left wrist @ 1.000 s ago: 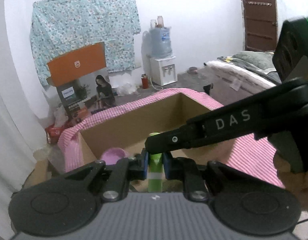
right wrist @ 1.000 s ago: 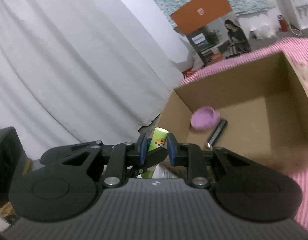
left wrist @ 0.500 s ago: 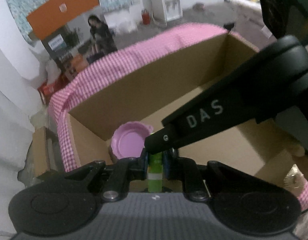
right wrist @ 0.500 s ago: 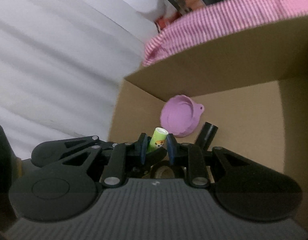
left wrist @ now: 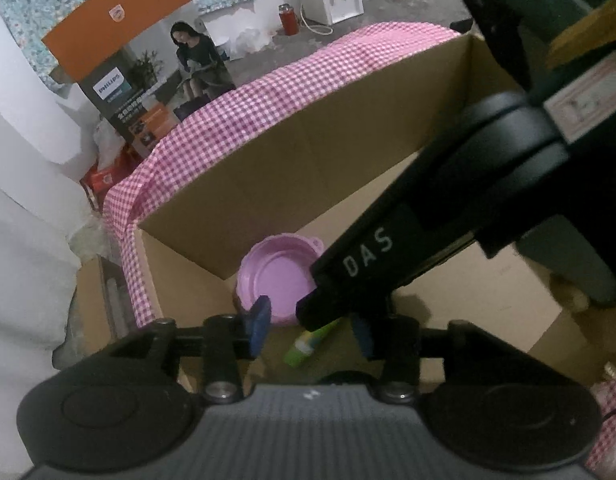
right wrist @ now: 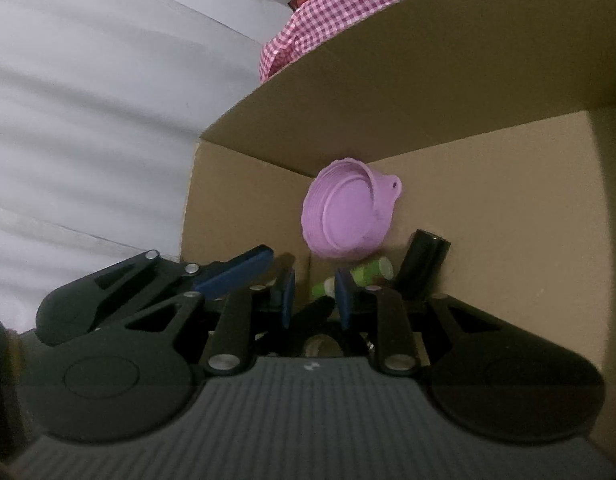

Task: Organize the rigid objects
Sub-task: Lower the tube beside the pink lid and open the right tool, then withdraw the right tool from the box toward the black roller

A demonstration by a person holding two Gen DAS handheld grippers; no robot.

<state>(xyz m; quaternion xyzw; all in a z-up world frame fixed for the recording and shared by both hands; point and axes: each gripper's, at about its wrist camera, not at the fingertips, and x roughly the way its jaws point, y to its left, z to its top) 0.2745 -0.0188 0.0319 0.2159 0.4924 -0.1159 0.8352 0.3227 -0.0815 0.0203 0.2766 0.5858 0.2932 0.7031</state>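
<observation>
Left wrist view. Left gripper (left wrist: 312, 330): blue pads spread apart, nothing between them; half a second ago they were clamped on the green tube. Green tube (left wrist: 308, 342): now lying on its side on the floor of the cardboard box (left wrist: 348, 128), just below the gap between the pads, partly hidden by the right gripper's finger that crosses the frame. Purple lid (left wrist: 273, 276): on the box floor in the far-left corner, close to the tube. Pink checked cloth (left wrist: 243, 100): draped behind the box rim. Change noted: the tube has been let go inside the box, so by my reading this item's placement is done and both tools are free to fetch the next one.

Right wrist view. Right gripper (right wrist: 312, 300): pads apart with nothing gripped; earlier they stood either side of the tube's top. Green tube (right wrist: 368, 272): lying beyond the pads, between the purple lid (right wrist: 344, 216) and a black cylinder (right wrist: 422, 262). The lid leans against the back wall; the cylinder stands tilted beside it. The left gripper's blue-padded finger (right wrist: 235, 272) shows at left, higher than before.
</observation>
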